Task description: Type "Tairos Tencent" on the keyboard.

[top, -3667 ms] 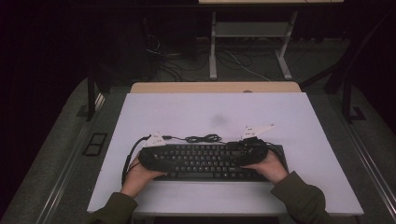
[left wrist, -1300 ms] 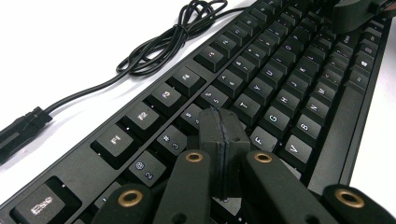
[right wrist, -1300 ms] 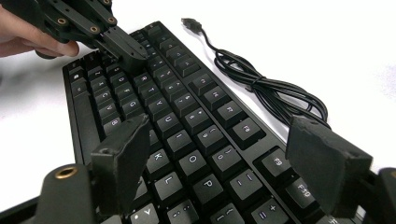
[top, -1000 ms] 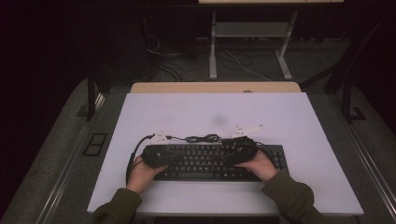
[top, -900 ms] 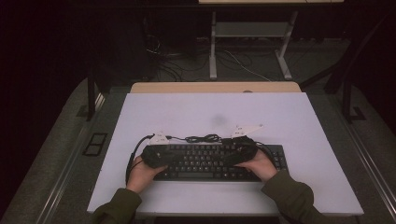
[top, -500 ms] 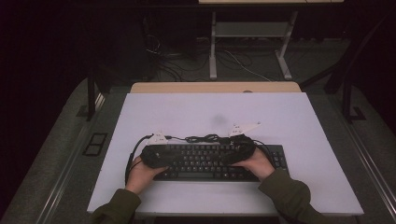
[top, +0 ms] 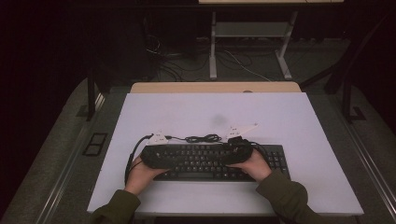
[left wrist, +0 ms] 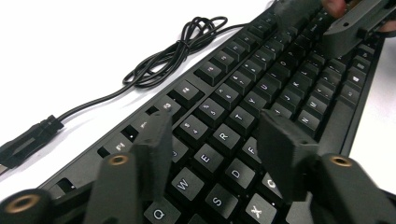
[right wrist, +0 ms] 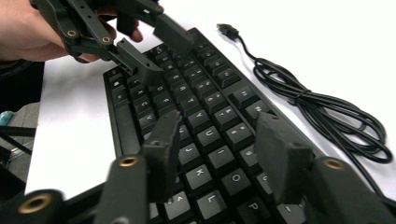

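Observation:
A black keyboard [top: 210,162] lies across the near half of the white table [top: 280,116]. My left gripper [top: 156,156] hangs over its left end. In the left gripper view its jaws [left wrist: 217,128] stand apart above the E, R, D and F keys; they have just been opening and grip nothing. My right gripper [top: 238,151] is over the keyboard's right-middle. Its jaws [right wrist: 219,126] straddle the J, K and I keys; they have just been closing, with only key tops beneath them. Each gripper view shows the other gripper farther along the keys [left wrist: 345,28] [right wrist: 140,42].
The keyboard's black cable [top: 203,138] lies coiled on the table just behind the keyboard, its USB plug [right wrist: 228,29] loose on the white surface. A wooden desk edge [top: 215,87] borders the far side. Loose cables [top: 177,70] and a desk frame [top: 252,46] stand on the dark floor beyond.
The right hand has slid left along the keyboard from its right end toward the middle. The left hand has stayed at the left end.

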A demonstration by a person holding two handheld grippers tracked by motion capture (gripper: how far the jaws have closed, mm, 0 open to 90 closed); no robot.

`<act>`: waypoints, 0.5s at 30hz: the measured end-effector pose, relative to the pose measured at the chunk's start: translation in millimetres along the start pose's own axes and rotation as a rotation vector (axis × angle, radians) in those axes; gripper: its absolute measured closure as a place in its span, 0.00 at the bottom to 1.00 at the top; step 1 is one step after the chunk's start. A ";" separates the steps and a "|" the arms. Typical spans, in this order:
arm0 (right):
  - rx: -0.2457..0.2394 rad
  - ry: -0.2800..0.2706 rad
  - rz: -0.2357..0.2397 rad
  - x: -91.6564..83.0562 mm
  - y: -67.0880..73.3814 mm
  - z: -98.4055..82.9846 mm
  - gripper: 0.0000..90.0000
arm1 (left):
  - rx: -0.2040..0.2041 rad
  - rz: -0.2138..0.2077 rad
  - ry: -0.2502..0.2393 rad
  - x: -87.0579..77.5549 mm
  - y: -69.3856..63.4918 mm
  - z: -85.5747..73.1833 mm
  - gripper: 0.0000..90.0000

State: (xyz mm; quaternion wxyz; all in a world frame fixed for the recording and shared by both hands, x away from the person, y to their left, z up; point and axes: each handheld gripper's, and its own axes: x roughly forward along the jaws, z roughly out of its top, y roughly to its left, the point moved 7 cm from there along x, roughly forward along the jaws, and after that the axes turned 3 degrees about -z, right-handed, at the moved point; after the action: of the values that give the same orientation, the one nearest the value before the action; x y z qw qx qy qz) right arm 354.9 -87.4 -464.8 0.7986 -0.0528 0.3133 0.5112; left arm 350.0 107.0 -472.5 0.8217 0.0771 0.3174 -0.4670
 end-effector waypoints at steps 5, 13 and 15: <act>-0.011 0.005 0.015 0.8 5.1 -0.4 0.73 | -0.006 0.006 -0.002 1.3 0.1 0.2 0.37; -0.033 0.028 0.049 3.4 14.6 -1.6 0.92 | -0.016 0.021 -0.007 1.6 1.9 -0.2 0.29; -0.037 0.037 0.058 4.7 17.5 -2.3 0.97 | -0.016 0.023 -0.006 1.7 2.0 -0.4 0.28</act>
State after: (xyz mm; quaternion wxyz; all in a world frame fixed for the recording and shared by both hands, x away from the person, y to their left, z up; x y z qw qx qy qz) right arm 340.3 -76.4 -465.1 0.7763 -0.0680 0.3198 0.5389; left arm 352.1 107.1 -474.2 0.8285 0.0730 0.3177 -0.4552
